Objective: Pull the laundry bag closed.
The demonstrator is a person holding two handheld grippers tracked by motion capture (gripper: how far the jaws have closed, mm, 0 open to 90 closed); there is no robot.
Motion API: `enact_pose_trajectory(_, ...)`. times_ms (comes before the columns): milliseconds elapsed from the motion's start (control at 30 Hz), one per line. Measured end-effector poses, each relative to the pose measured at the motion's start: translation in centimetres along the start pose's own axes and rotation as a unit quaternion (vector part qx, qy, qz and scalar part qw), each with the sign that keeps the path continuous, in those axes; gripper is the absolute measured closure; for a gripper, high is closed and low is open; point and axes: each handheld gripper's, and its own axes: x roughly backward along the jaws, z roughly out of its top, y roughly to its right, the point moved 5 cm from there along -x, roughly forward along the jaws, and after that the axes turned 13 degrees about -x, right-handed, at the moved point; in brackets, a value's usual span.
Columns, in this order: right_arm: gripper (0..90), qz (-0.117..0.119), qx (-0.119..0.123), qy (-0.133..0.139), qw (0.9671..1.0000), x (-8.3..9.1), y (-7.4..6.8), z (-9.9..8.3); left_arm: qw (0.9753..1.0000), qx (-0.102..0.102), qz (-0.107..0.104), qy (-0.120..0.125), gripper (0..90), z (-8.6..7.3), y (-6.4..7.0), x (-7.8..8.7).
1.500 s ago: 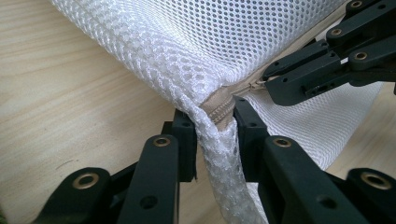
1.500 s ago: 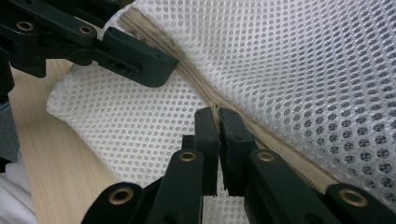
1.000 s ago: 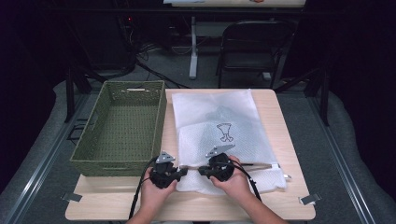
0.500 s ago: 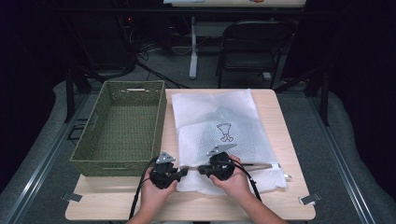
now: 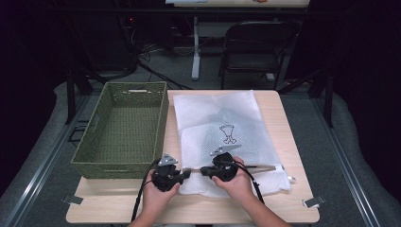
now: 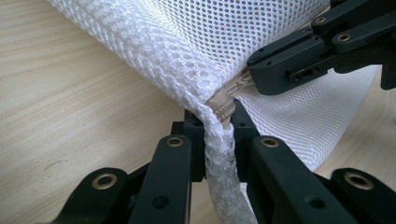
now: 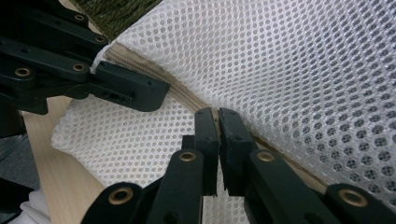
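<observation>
both tongs, left (image 6: 218, 122) and right (image 7: 218, 135), clamped on the mesh bag (image 5: 236, 142) zipper (image 7: 187, 99) at six o'clock, barely begun, zipper unopened.

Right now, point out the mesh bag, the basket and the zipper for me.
mesh bag (image 5: 213, 111): high view, on its far bare part.
basket (image 5: 163, 120): high view, on its right wall.
zipper (image 6: 223, 105): left gripper view, on its tan end at the bag's corner.

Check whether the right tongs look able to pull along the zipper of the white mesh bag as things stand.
Probably yes. The right tongs are shut on the zipper at the edge of the mesh bag, and the left tongs pinch the bag's corner as an anchor. Nothing lies across the zipper line ahead.
</observation>
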Motion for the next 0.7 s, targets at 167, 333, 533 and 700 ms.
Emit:
enact_pose_trajectory(167, 87.0, -0.002, -0.01, -0.002, 0.9999, 0.02, -0.09, 0.12, 1.0, 0.0, 0.002, -0.002, 82.5, 0.04, -0.05, 0.08)
enact_pose_trajectory(333, 87.0, 0.002, -0.033, -0.008, 0.9994, 0.22, -0.12, 0.31, 1.0, 0.001, 0.001, 0.0, 82.5, 0.13, -0.07, 0.23)
enact_pose_trajectory(533, 87.0, 0.0, -0.047, -0.018, 0.9987, 0.45, -0.11, 0.5, 1.0, 0.003, 0.002, 0.0, 82.6, 0.17, 0.0, 0.26)
enact_pose_trajectory(700, 87.0, -0.005, -0.05, -0.026, 0.9984, 0.59, -0.12, 0.44, 1.0, 0.004, 0.0, 0.001, 82.6, 0.16, 0.04, 0.25)
